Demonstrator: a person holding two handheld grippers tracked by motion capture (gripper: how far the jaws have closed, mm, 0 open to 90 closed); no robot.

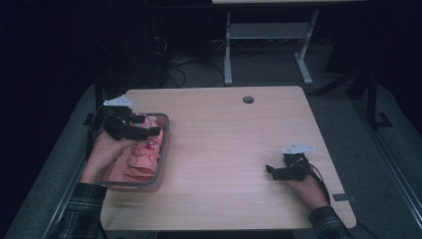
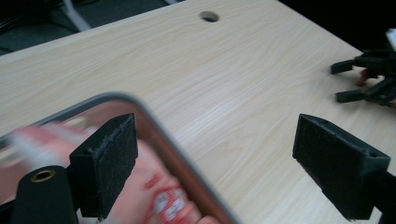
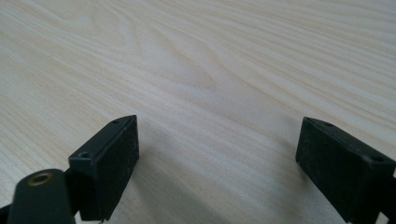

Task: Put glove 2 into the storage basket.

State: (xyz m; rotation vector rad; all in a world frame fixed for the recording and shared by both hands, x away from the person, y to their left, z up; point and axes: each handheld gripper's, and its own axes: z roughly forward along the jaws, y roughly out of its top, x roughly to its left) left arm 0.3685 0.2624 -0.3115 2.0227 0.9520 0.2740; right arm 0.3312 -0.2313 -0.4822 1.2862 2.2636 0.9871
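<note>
Light wooden table (image 1: 224, 149) fills mid-frame. Grey-rimmed rectangular tray (image 1: 164, 144) of pink folded cloths (image 1: 142, 162) sits at left edge. Left gripper (image 1: 149, 125) hovers above tray, jaws wide apart, empty. Right gripper (image 1: 271, 172), lower right, rests on bare wood, jaws wide, empty.

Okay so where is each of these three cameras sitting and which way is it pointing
High view: above the person's side, facing forward and down on the light wooden table; both forearms, left gripper, right gripper.
Left gripper view: rides the left gripper, over the grey-rimmed tray of pink packets, facing across the table.
Right gripper view: rides the right gripper, facing bare wood.
Shared: high and left gripper views both show tray and right gripper.
</note>
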